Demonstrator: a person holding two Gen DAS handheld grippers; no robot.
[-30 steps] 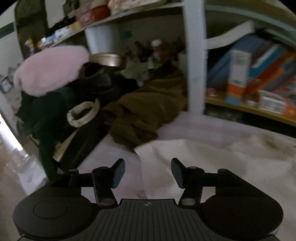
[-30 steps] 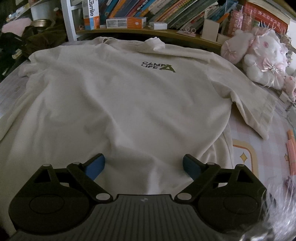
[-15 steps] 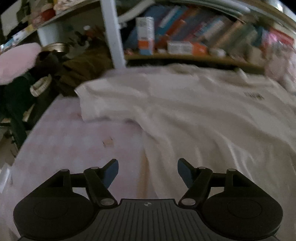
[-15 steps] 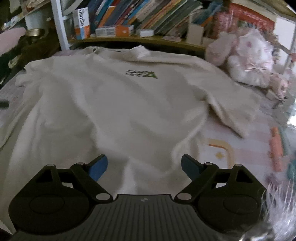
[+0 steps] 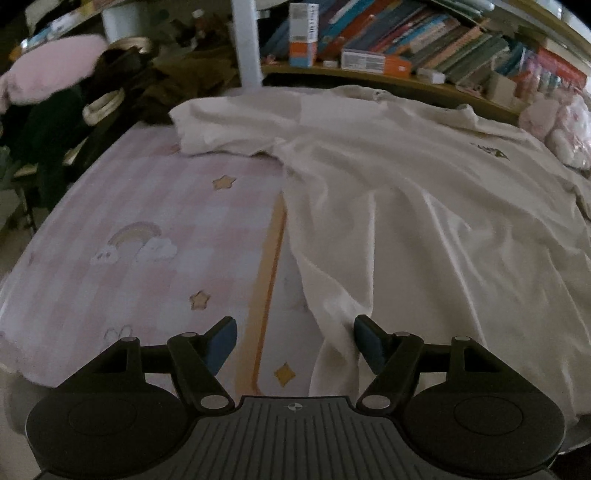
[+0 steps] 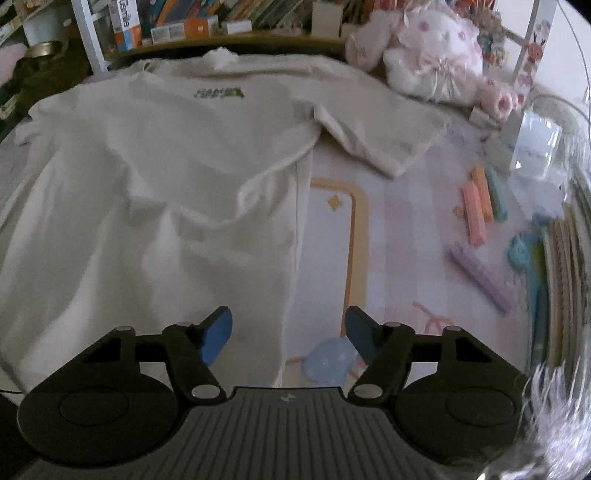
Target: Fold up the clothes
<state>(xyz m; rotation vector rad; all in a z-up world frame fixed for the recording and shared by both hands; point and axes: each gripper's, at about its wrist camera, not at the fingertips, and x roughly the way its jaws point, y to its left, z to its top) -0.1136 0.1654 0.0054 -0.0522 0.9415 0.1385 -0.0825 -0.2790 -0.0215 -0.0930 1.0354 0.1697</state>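
One cream T-shirt [image 5: 424, 206] lies spread flat on the pink checked bedsheet [image 5: 140, 206]. Two grippers over its hem corners: left gripper [image 5: 295, 341] closing, right gripper [image 6: 288, 334] closing too, each straddling a side edge, pads not yet pressing cloth.

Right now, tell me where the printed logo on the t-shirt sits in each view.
Left wrist view: the logo sits far right, upper part, on the t-shirt.
Right wrist view: the logo sits upper middle, left of centre, below the collar.
Shared landmark: the orange and white box standing on the bookshelf behind the shirt.
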